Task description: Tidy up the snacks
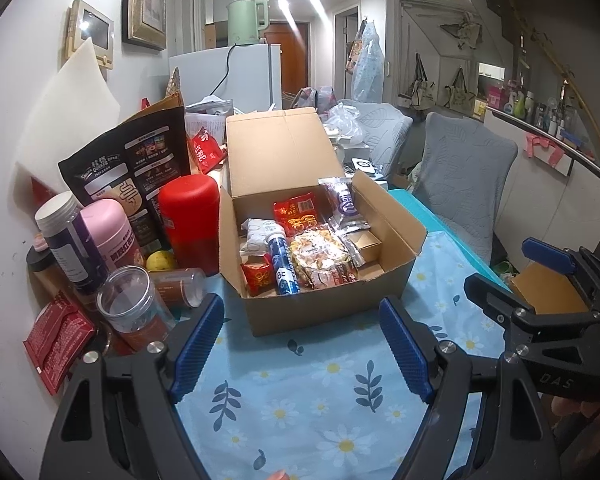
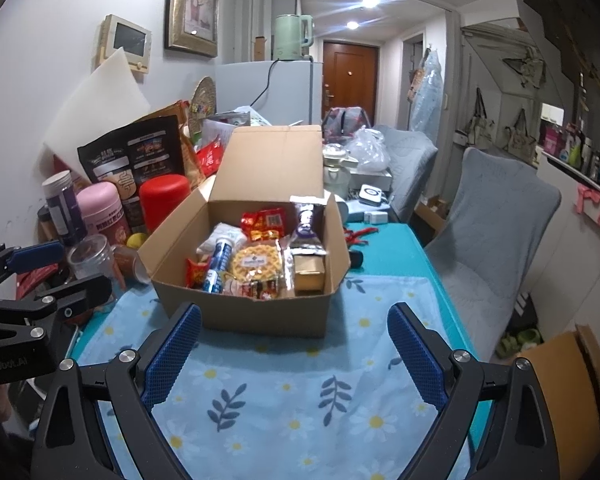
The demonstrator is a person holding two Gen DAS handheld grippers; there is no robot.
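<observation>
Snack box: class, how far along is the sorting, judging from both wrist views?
Done: the box lies open, already holding a blue tube and packets. In hand: nothing; the left hand-held gripper and right hand-held gripper are open. Left: red packets and jars remain beside the box.

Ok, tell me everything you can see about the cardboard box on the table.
The cardboard box is plain brown corrugated card, open, its lid flap standing up at the back and side flaps angled outward. It sits flat on the blue flowered cloth. Packed inside are a blue tube, red packets, a round waffle pack, a small gold box and a purple wrapper. Neither gripper touches it; a red canister stands close beside its left wall.
</observation>
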